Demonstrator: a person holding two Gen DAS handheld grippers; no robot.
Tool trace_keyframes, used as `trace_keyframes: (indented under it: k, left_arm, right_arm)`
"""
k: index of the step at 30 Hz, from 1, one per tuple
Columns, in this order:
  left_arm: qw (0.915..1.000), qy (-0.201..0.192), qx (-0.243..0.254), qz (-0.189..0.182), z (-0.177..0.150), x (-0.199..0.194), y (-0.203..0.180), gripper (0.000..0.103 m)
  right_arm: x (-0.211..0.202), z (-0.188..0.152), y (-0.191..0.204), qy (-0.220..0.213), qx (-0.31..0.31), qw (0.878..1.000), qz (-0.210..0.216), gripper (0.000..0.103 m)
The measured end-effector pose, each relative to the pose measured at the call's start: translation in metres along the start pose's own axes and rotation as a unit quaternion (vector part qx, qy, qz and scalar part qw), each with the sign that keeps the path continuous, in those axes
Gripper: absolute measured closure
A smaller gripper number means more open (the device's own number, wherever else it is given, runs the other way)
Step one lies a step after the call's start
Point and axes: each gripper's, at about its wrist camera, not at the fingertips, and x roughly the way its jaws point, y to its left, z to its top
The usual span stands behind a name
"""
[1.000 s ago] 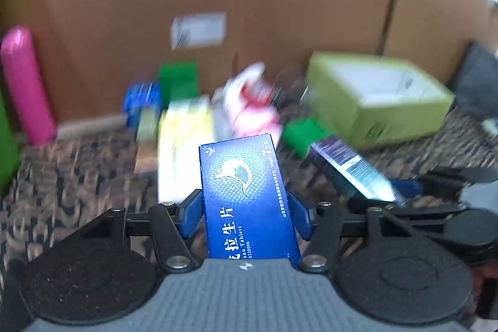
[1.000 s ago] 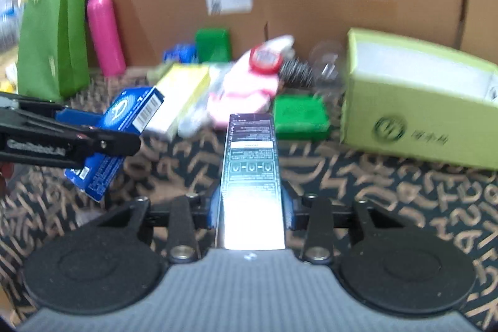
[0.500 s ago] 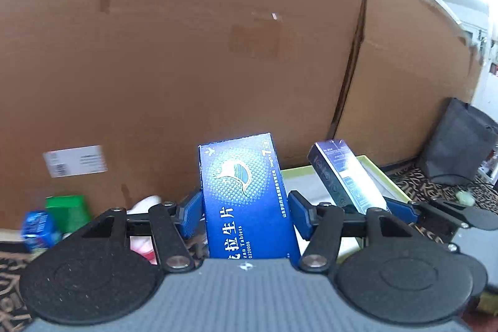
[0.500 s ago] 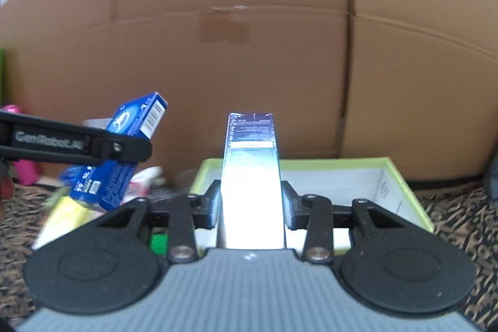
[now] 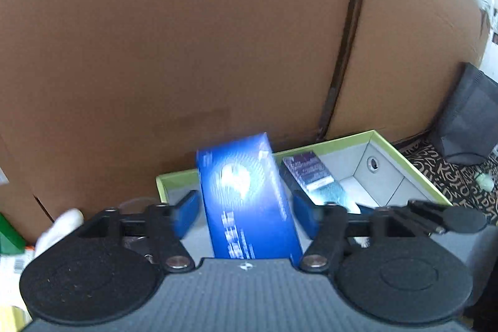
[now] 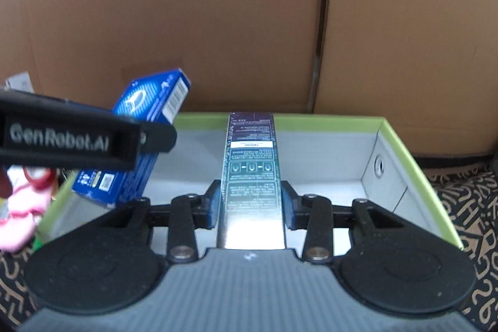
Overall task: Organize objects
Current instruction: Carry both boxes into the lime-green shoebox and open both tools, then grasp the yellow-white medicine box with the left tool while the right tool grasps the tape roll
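- Blue tablet box point(image 5: 249, 207) sits tilted between the blue pads of the left gripper point(image 5: 246, 207); its jaws have just been opening, gaps show on both sides, nothing clamps it.
- Same box hangs over the left edge of the green-rimmed tray point(image 6: 417, 164), seen from the right wrist.
- Right gripper point(image 6: 251, 207) is closed narrow on a dark slim carton point(image 6: 251, 164), pads pressing both sides, above the tray's white floor.
- Cardboard wall point(image 6: 218, 21) stands just behind the tray's far edge.
- Patterned cloth point(image 6: 467, 207) lies under the tray.

Left gripper point(image 5: 246, 207) jaws just opening; right gripper point(image 6: 251, 204) clamped.
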Motion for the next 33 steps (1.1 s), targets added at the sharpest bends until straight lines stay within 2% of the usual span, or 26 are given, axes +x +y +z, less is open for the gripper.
trace_keyframes:
  k: [3,4,5,7,9,11,14,18,23,29,33]
  left_arm:
    - [1.0000,-0.001,0.005,0.007,-0.010,0.005,-0.002,0.013]
    - [0.9998,0.004,0.013,0.014,-0.012,0.007,-0.005,0.012]
    - [0.9996,0.007,0.021,0.016,-0.014,0.007,-0.006,0.012]
    - [0.9994,0.009,0.029,0.014,-0.014,0.002,-0.007,0.012]
    - [0.9997,-0.010,0.021,0.011,-0.015,-0.015,-0.004,0.012]
    - [0.9992,-0.035,0.016,0.015,-0.015,-0.036,0.004,0.011]
    - [0.9969,-0.070,0.013,0.032,-0.022,-0.071,0.008,0.005]
    - [0.9941,-0.094,0.010,0.054,-0.042,-0.114,0.014,0.003]
    - [0.9924,-0.083,-0.013,0.090,-0.074,-0.164,0.043,0.002]
    - [0.9866,-0.062,-0.040,0.146,-0.124,-0.202,0.089,0.002]
    - [0.9820,-0.037,-0.066,0.173,-0.153,-0.217,0.123,0.002]
  right_arm:
    - [0.011,-0.006,-0.004,0.019,-0.002,1.000,0.008,0.064]
    - [0.012,-0.006,-0.006,0.019,0.002,1.000,0.010,0.056]
    - [0.011,-0.006,-0.009,0.019,0.005,1.000,0.007,0.042]
    - [0.003,-0.004,-0.012,0.004,0.002,1.000,-0.003,0.037]
    - [-0.013,-0.001,-0.014,-0.020,-0.006,1.000,-0.007,0.030]
    - [-0.034,-0.003,-0.017,-0.050,-0.011,0.999,-0.015,0.014]
    - [-0.056,0.001,-0.002,-0.085,-0.015,0.996,-0.022,0.003]
    - [-0.087,-0.012,0.008,-0.103,-0.007,0.995,0.008,0.000]
    - [-0.114,-0.036,0.032,-0.104,0.010,0.994,0.044,0.000]
    - [-0.140,-0.076,0.083,-0.083,-0.010,0.991,0.100,0.000]
    - [-0.152,-0.111,0.140,-0.052,-0.036,0.989,0.135,0.000]
